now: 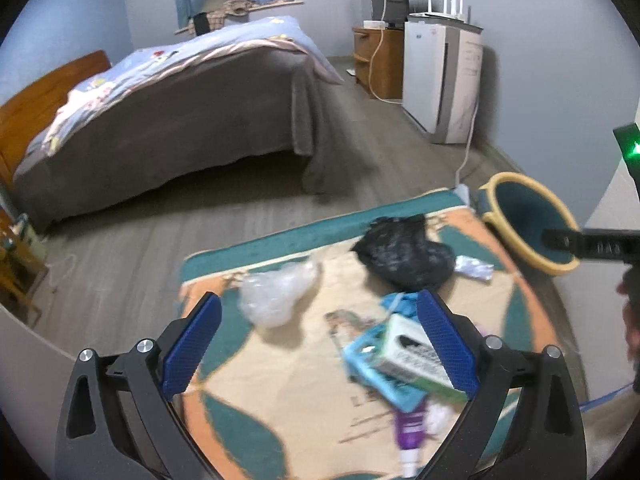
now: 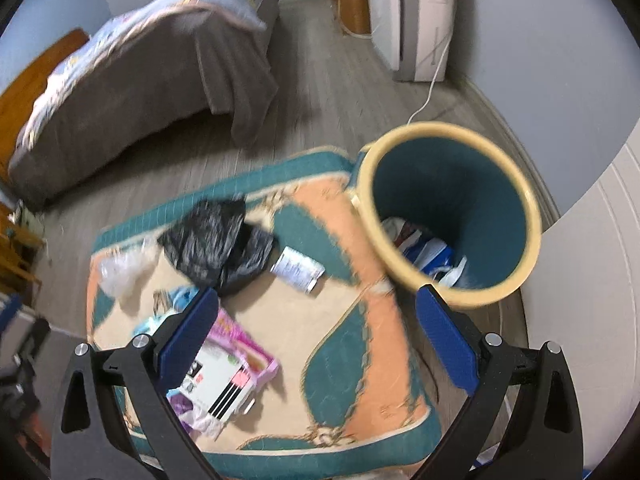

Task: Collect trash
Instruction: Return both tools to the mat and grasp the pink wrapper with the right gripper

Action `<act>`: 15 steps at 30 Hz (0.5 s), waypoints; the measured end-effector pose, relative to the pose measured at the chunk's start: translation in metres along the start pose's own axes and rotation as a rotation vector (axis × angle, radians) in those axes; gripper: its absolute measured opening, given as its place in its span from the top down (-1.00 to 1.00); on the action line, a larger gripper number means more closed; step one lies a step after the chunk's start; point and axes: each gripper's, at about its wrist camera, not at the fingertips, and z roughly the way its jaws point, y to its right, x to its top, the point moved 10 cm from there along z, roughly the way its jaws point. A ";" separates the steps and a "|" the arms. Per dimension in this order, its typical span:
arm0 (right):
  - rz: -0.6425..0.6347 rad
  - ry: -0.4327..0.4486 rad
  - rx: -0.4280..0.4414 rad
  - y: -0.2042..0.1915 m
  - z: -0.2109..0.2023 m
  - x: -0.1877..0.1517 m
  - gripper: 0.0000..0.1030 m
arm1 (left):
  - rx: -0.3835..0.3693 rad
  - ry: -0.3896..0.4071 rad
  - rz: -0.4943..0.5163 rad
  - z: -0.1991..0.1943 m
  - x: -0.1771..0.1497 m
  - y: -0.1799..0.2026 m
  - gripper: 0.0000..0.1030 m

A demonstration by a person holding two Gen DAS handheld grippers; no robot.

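Trash lies scattered on the rug (image 2: 360, 248) beside the bin (image 2: 448, 216), so with both grippers, left (image 1: 320, 344) and right (image 2: 316, 344), empty and jaws wide, we should straddle one piece squarely before closing.

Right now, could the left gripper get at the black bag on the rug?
Probably yes. The left gripper is open and empty, and the black bag lies uncovered on the rug just beyond it; only a clear bag and boxes lie nearby.
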 end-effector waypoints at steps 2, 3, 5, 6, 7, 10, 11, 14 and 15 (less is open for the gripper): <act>0.005 -0.023 0.012 -0.011 0.009 -0.013 -0.89 | 0.034 -0.019 0.024 0.008 -0.008 -0.012 -0.88; 0.001 -0.036 0.018 -0.017 0.015 -0.020 -0.89 | 0.048 -0.033 0.028 0.013 -0.012 -0.017 -0.88; -0.032 -0.071 0.030 -0.032 0.030 -0.034 -0.89 | 0.063 -0.064 0.018 0.021 -0.020 -0.029 -0.88; -0.056 -0.091 0.025 -0.038 0.039 -0.041 -0.88 | 0.067 -0.071 0.013 0.024 -0.022 -0.033 -0.88; -0.075 -0.103 0.015 -0.042 0.045 -0.044 -0.88 | 0.069 -0.078 0.011 0.027 -0.023 -0.037 -0.88; -0.164 -0.130 -0.012 -0.055 0.064 -0.055 -0.88 | 0.079 -0.094 0.007 0.033 -0.026 -0.048 -0.88; -0.187 -0.132 -0.011 -0.059 0.068 -0.057 -0.87 | 0.077 -0.096 0.000 0.033 -0.027 -0.050 -0.88; -0.247 -0.145 0.004 -0.070 0.079 -0.062 -0.56 | 0.069 -0.102 -0.035 0.037 -0.025 -0.059 -0.88; -0.264 -0.154 0.012 -0.074 0.083 -0.064 -0.29 | 0.072 -0.104 -0.044 0.037 -0.023 -0.061 -0.88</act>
